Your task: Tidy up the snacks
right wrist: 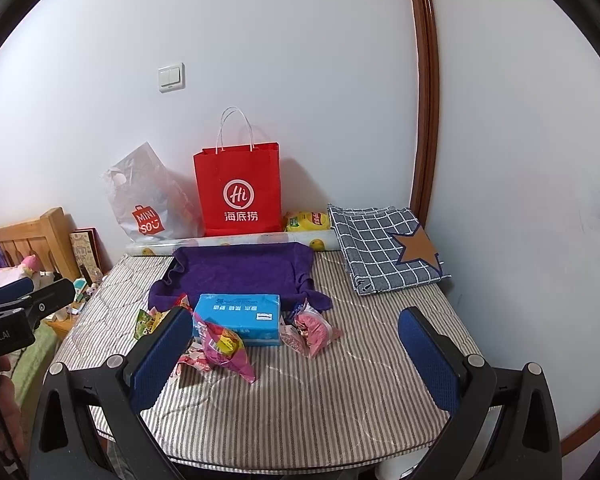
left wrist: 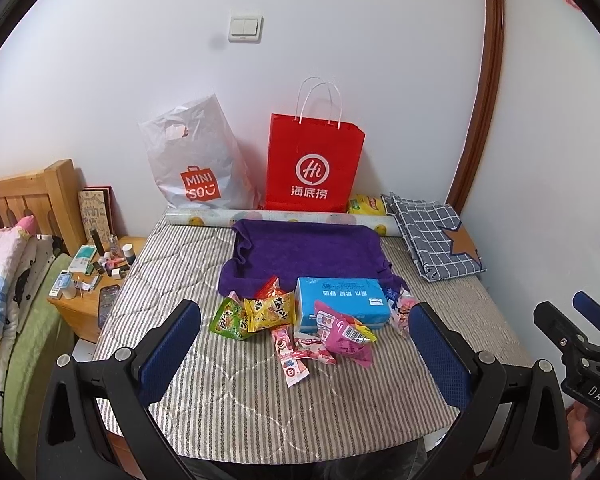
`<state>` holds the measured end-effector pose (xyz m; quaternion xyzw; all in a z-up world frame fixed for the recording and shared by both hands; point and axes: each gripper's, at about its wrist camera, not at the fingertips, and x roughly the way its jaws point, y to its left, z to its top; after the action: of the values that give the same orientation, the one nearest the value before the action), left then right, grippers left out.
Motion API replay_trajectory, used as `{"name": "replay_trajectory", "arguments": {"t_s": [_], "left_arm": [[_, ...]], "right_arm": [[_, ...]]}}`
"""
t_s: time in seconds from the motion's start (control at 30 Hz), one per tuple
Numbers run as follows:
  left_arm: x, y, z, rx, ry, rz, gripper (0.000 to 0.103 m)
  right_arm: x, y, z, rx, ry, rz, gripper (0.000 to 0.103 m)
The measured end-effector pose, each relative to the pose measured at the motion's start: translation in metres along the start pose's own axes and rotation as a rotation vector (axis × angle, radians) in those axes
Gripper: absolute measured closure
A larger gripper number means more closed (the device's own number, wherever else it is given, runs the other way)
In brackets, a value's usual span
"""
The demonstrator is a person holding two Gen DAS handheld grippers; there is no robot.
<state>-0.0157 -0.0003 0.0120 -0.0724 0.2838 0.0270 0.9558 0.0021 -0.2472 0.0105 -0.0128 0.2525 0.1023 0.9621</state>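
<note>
Your left tongs [left wrist: 306, 340] and right tongs [right wrist: 296, 354] hover spread wide, empty, over the striped desk [left wrist: 204, 408]. The snack packets [left wrist: 260, 312] lie jumbled just in front of the blue tissue pack [left wrist: 340, 300], whose long axis runs left-right. Approach one packet squarely, pinching its flat body, not its crimped end.

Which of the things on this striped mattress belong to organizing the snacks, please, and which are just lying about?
For the job:
- green snack packet
- yellow snack packet
- pink snack bag
- purple towel

Lying about:
- blue tissue pack
- red Haidilao bag
- Miniso bag
- checked cloth
</note>
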Motion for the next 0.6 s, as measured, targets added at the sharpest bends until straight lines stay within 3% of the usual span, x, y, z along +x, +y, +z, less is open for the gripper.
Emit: {"name": "replay_trajectory", "arguments": {"t_s": [0.33, 0.6], "left_arm": [[-0.0079, -0.0083, 0.0002, 0.013, -0.017, -0.009, 0.001], [-0.0030, -0.0056, -0.0009, -0.002, 0.001, 0.045, 0.001]], "right_arm": [[-0.0059, 0.0046, -0.0005, -0.018, -0.012, 0.002, 0.000], [-0.0002, 0.0092, -0.0042, -0.025, 0.003, 0.009, 0.000]]}}
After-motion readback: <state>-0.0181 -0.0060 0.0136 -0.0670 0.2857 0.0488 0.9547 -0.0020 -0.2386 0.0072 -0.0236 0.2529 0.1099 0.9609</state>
